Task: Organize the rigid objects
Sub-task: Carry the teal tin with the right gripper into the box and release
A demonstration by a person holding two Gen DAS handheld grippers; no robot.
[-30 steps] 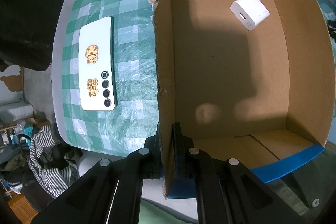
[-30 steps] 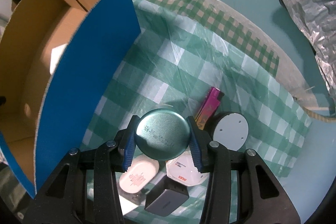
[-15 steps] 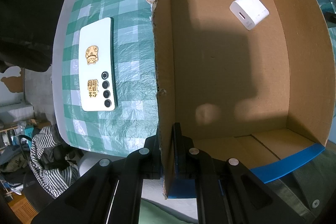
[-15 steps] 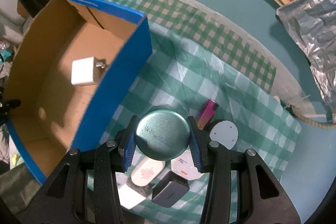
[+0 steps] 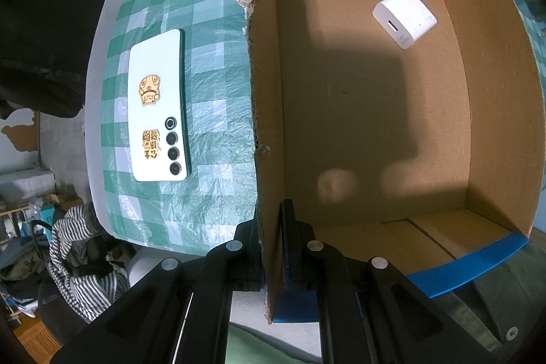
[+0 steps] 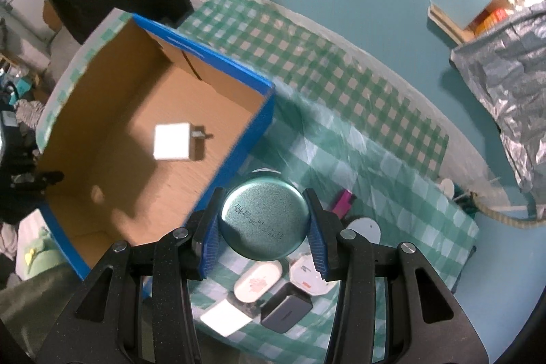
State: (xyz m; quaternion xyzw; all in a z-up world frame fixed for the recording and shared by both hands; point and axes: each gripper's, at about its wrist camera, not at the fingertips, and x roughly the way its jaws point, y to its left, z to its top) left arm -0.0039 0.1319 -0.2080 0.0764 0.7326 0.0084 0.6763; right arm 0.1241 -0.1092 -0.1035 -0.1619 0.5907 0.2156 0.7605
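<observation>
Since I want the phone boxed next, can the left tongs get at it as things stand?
Probably not yet: the left tongs are shut on the cardboard box wall, so they are occupied. The phone itself lies uncovered on the checked cloth beside the box.

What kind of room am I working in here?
Probably a lived-in home room, not a lab: a table under a green checked tablecloth, striped clothes heaped beside it, and personal items such as a phone and a white charger in the cardboard box.
</observation>
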